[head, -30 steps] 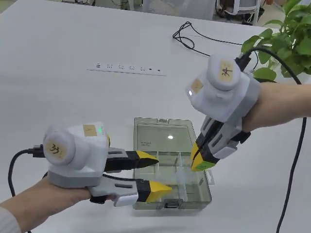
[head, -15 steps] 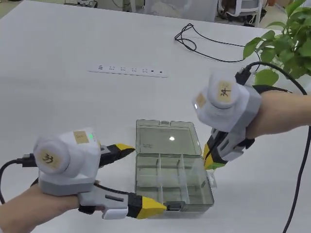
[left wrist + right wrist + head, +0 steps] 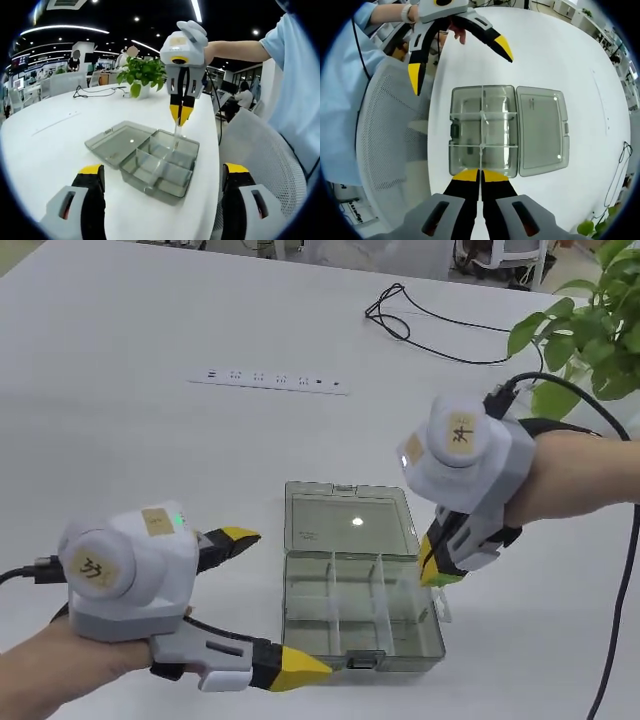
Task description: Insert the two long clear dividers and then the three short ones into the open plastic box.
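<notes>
Clear plastic against smoky plastic is what worries me. The divider (image 3: 176, 136) hangs over the right end of the box (image 3: 408, 650), and the right gripper (image 3: 432, 575) seems to be pinching it with its jaws together. I can barely pick out the divider's edges, so I may be wrong that it is held at all. If I lower it off its slots, I expect it to tilt and jam, or to lever against the seated dividers (image 3: 334, 612) and pop one loose. I cannot count how many of those are in. Nothing pins the box. The left gripper (image 3: 268, 603) hovers at its left side with its jaws wide apart, and the lower tip sits just at the front-left corner. A downward push could therefore slide the box across the table (image 3: 120, 440), and a twitch of that tip could knock it. The box sits near my edge of the table, with the chair (image 3: 395, 130) just beyond, so there is little room for it to skid. The lid (image 3: 345, 520) lies flat on the far side, out of the way, and I see nothing between the right gripper and the opening. The power strip (image 3: 270, 380), the black cable (image 3: 420, 315) and the plant (image 3: 585, 330) are well apart from the work.
</notes>
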{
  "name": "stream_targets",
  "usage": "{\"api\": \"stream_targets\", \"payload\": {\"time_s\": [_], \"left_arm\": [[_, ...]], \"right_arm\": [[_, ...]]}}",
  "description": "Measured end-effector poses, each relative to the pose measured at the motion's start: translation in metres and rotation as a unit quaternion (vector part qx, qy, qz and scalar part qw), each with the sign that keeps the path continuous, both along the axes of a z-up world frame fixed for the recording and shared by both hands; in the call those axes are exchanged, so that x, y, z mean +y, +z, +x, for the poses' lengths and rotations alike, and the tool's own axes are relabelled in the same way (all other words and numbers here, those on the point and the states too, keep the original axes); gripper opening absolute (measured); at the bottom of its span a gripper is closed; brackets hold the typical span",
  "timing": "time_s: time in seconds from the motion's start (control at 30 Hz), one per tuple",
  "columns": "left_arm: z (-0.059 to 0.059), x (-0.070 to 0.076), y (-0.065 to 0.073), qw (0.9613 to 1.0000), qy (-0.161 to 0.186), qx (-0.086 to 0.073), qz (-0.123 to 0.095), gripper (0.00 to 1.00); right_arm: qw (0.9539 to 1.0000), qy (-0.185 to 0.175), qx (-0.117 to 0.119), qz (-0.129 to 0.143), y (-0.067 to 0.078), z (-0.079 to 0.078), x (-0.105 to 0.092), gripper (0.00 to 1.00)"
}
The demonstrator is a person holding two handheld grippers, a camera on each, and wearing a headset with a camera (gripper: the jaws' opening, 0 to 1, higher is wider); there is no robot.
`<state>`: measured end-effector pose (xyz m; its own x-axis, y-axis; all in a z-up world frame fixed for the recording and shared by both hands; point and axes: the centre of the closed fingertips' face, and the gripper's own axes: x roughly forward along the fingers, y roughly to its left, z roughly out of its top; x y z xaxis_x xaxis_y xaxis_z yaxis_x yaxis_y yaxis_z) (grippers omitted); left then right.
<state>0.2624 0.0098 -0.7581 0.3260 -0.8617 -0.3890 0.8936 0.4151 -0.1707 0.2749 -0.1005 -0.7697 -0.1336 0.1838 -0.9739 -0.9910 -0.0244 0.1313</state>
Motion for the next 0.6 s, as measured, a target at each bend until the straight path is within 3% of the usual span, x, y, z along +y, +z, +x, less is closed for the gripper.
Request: {"api": "stream_targets", "payload": {"time_s": [0.6], "left_arm": [[-0.003,0.006,-0.004,0.9999,0.008,0.012,-0.004,0.95]], "right_arm": [[0.9998,0.012,0.0,-0.015,-0.013,0.001,0.002,0.02]]}}
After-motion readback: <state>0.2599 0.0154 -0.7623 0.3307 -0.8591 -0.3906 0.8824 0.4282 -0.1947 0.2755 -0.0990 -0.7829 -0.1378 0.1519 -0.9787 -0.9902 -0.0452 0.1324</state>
